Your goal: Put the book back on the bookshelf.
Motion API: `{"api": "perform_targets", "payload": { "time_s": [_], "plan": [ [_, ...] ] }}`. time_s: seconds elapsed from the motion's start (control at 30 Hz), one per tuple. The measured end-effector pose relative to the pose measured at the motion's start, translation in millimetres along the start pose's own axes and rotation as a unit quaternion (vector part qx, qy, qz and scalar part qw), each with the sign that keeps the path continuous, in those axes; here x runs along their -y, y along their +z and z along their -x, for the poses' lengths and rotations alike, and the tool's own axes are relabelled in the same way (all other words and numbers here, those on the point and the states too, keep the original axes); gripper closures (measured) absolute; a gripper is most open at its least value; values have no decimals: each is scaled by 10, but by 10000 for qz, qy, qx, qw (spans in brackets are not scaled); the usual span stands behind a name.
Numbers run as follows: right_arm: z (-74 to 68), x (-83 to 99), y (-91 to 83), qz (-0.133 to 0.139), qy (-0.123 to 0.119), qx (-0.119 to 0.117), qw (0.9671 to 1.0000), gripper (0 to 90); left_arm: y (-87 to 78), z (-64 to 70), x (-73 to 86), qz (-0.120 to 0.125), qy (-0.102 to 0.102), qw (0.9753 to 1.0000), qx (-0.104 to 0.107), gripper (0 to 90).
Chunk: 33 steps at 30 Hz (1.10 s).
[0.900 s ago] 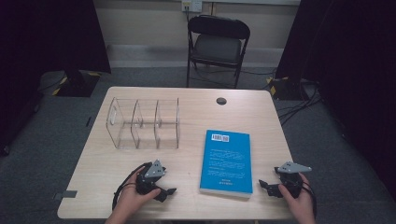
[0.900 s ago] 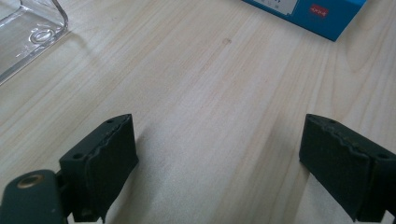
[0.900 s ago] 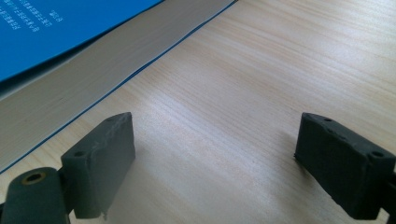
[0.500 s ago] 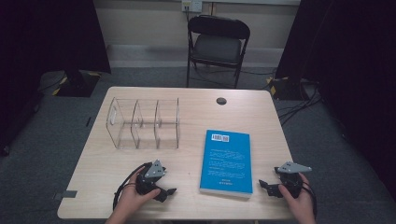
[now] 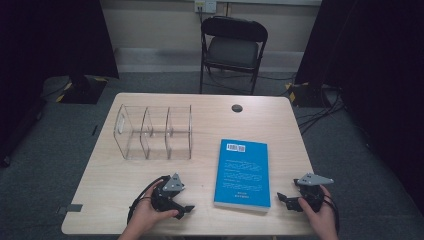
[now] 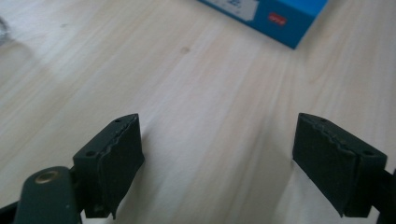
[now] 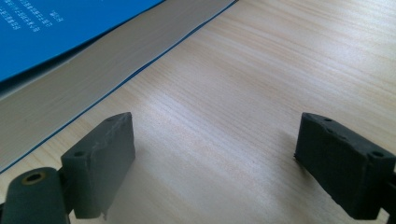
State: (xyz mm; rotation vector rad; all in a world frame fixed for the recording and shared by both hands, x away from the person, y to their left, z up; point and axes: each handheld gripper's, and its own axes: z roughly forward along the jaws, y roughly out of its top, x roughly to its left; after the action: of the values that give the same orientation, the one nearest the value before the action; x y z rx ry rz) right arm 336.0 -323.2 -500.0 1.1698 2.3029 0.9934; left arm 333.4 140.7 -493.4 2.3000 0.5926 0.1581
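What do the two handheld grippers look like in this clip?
Both the left gripper and the right gripper are black, each topped by a grey three-cornered plate and trailing a black cable. Their jaws end in dark blocky pads with small round holes. No sleeves are visible.

The book [image 5: 244, 173] lies on the table [image 5: 210, 125], right of the organizer [image 5: 154, 132].
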Motion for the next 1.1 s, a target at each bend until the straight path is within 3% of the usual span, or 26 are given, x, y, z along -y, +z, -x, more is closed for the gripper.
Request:
{"api": "perform_targets", "payload": {
  "time_s": [0.07, 0.23, 0.33, 0.5, 0.73, 0.77, 0.87, 0.97, 1.1],
  "plan": [
    [0, 0, -1, -1, 0, 5, 10000, 110, 24, 39, -52, 24, -15, 9998, 184, 159],
    [0, 0, 0, -1, 1, -1, 10000, 110, 60, 105, -134, 82, 16, 9992, 392, 159],
    [0, 0, 0, 0, 1, 4, 10000, 110, 81, 129, -169, 48, -23, 9991, 428, 159],
    [0, 0, 0, 1, 1, -1, 10000, 110, 122, 226, -311, 139, 155, 9983, 536, 160],
    [0, 0, 0, 0, 1, 0, 10000, 110, 216, 343, -481, 67, 448, 9969, 649, 163],
    [0, 0, 0, 0, 0, -1, 10000, 110, 242, 369, -497, 146, 381, 9970, 663, 163],
    [0, 0, 0, 0, 1, 0, 10000, 110, 271, 393, -560, 59, 492, 9965, 672, 163],
    [0, 0, 0, 0, 0, -1, 10000, 110, 324, 433, -617, 186, 437, 9962, 724, 164],
    [0, 0, 0, 0, 1, -1, 10000, 110, 354, 454, -704, 138, 585, 9953, 755, 167]
  ]
}}
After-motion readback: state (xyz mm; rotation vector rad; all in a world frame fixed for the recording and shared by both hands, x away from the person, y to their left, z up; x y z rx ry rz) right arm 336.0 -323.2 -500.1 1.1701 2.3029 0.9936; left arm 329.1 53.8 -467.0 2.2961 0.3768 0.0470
